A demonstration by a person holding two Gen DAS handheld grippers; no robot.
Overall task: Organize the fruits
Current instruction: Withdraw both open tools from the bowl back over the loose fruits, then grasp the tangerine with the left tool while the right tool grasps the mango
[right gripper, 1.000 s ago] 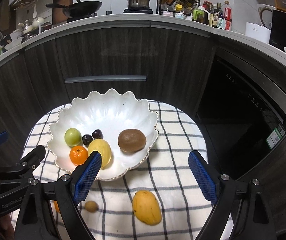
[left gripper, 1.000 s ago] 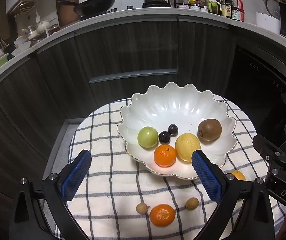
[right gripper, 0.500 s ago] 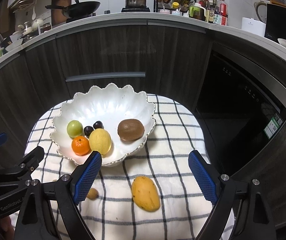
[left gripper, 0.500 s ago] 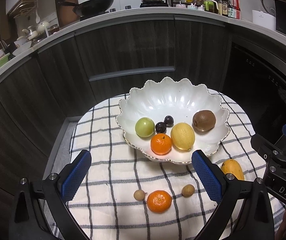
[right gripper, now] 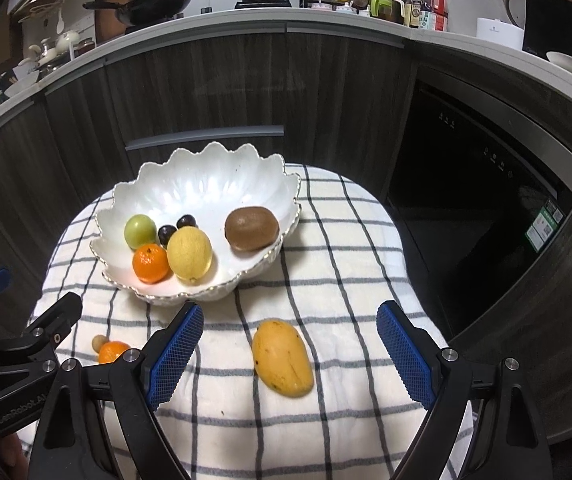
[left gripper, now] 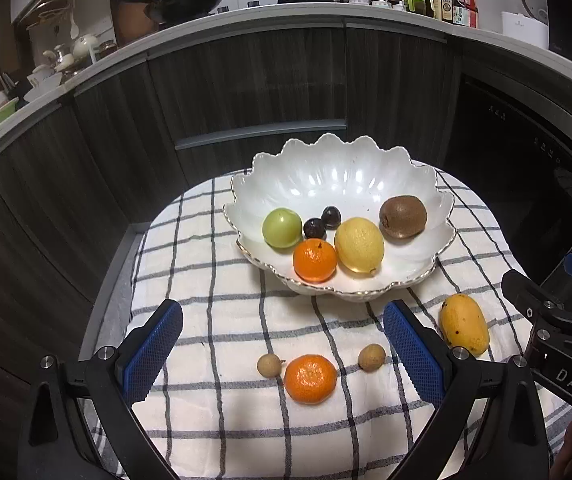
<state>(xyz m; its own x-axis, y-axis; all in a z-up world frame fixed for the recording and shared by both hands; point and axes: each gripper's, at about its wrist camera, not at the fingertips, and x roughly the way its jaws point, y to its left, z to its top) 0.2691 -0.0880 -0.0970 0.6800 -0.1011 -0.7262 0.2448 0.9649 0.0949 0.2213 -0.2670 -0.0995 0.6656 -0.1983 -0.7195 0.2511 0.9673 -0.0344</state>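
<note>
— What's laid out, biggest first?

— A checked cloth (left gripper: 221,280) covers the worktop. The white scalloped bowl (left gripper: 338,176) sits at its far side, holding a kiwi (left gripper: 402,216), lemon (left gripper: 359,244), orange (left gripper: 314,260), green fruit (left gripper: 281,227) and two dark plums (left gripper: 322,222).

— And outside the bowl?

— Nearer me than the bowl: a mango (right gripper: 282,358), a second orange (left gripper: 310,379), and two longans (left gripper: 371,357) flanking it.

— Your fingers?

— My left fingers (left gripper: 281,354) and right fingers (right gripper: 288,356) both gape wide, gripping nothing.
</note>
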